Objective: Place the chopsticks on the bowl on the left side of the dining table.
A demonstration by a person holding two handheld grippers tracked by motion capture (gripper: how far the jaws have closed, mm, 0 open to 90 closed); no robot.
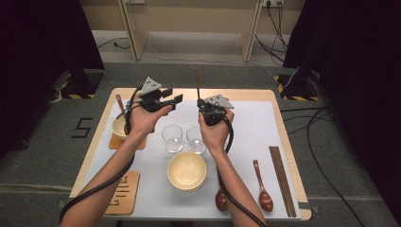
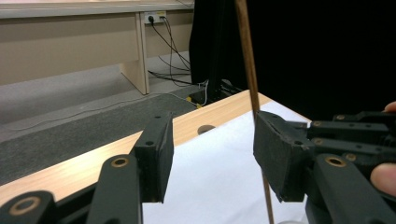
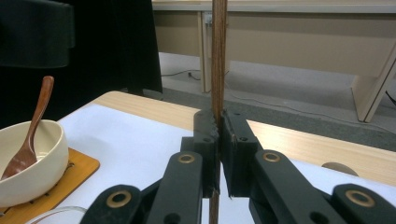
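Note:
My right gripper (image 1: 204,105) (image 3: 219,133) is shut on a brown wooden chopstick (image 1: 196,84) (image 3: 218,56) and holds it upright above the far middle of the white mat. The stick runs up from between the pads and out of the top of the right gripper view. To its left my left gripper (image 1: 172,96) (image 2: 212,158) stands open, jaws pointing right toward the stick, with nothing between them. In the left gripper view the chopstick (image 2: 250,65) rises just behind the right fingertip (image 2: 280,158), apart from the pads.
Two clear glasses (image 1: 172,137) (image 1: 196,139) and a cream bowl (image 1: 187,170) sit mid-mat below the hands. A bowl (image 1: 118,126) (image 3: 32,158) with a spoon (image 3: 29,135) stands on a coaster at left. Chopsticks (image 1: 283,179) and two spoons (image 1: 263,189) (image 1: 221,200) lie at the right front; another coaster (image 1: 124,191) at the front left.

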